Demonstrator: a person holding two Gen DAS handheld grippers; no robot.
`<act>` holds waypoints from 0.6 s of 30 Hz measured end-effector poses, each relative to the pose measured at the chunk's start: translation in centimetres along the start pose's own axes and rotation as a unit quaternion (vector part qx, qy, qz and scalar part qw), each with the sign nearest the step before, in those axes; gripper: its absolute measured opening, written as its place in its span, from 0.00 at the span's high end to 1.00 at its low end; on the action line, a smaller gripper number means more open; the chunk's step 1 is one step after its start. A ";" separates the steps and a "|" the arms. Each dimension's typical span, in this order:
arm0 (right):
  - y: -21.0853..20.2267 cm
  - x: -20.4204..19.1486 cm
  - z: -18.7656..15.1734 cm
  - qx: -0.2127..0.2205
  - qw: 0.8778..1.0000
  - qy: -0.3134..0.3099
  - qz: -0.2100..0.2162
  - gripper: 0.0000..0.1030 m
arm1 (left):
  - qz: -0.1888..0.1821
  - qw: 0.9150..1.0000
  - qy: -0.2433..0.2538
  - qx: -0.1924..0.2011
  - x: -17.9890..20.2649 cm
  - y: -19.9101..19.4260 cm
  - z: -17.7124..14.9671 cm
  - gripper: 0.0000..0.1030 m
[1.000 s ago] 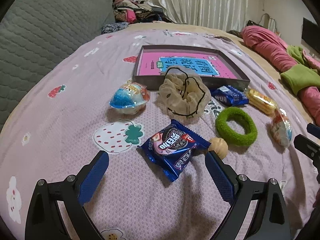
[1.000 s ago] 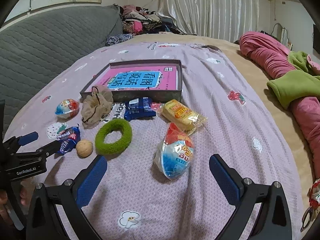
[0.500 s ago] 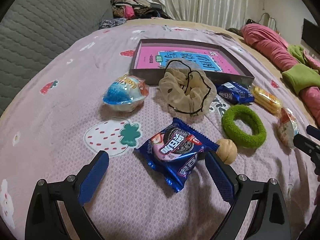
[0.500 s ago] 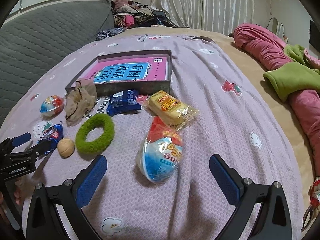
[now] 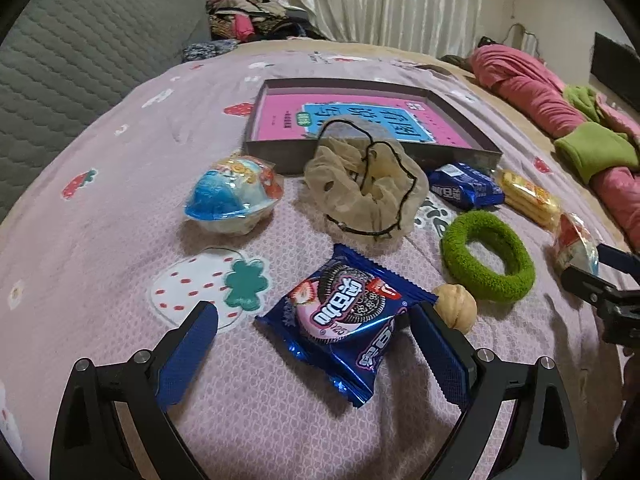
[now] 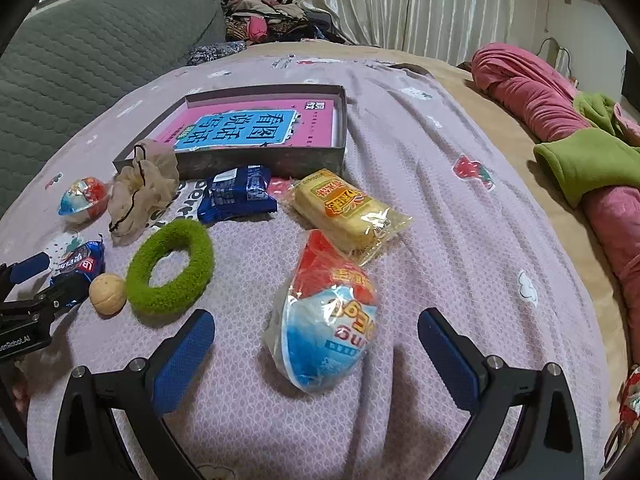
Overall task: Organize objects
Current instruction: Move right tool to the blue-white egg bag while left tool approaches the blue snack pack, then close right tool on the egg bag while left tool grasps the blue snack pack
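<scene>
Between the spread blue pads of the left gripper (image 5: 314, 344) lies a blue foil cookie packet w/ pink label (image 5: 344, 316); jaws released, nothing held, right pad nearly at the packet's edge. Right gripper (image 6: 316, 356) is likewise wide open, straddling a clear-wrapped red-and-blue plastic egg toy (image 6: 326, 312). Step looks like the approach before a double pick; next move prob. calls for lowering and closing on each item, then carrying to the box. Just beside the packet: a tan walnut (image 5: 456, 307), then a fuzzy green hair ring (image 5: 488, 256). Further: beige mesh scrunchie (image 5: 366, 196), second wrapped egg toy (image 5: 234, 196), small dark-blue snack pack (image 5: 464, 190), yellow wrapped cake bar (image 6: 348, 210). Farthest, a shallow grey cardboard box (image 5: 280, 156) holding a pink book (image 5: 280, 120). Right view alone shows the cake bar in full and the left tool's label.
</scene>
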State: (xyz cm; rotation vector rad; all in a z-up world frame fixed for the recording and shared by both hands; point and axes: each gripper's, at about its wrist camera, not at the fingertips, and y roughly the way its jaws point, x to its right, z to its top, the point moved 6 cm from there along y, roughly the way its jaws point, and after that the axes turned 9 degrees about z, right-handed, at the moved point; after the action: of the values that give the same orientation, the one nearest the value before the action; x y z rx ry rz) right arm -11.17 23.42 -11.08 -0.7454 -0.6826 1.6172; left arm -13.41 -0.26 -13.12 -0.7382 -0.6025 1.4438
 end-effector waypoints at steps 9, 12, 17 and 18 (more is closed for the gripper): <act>0.6 0.6 -0.1 -0.002 1.000 0.010 -0.004 0.26 | -0.020 0.999 0.031 0.006 2.0 0.5 -0.1 0.09; 0.8 0.6 -0.1 -0.001 1.000 0.014 -0.001 0.34 | -0.035 0.999 0.018 0.006 1.8 0.6 0.1 0.10; 1.0 0.2 0.2 0.004 1.000 0.007 0.001 0.45 | -0.042 0.999 0.015 0.006 1.6 0.5 0.1 0.13; 1.1 0.0 0.3 0.004 1.000 0.001 -0.002 0.46 | -0.042 0.999 0.016 0.005 1.6 0.5 0.1 0.14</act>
State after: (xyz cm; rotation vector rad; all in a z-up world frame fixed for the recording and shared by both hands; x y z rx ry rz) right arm -12.07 23.28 -11.74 -0.7394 -0.6747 1.6141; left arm -13.71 1.37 -13.53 -0.7184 -0.5936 1.3553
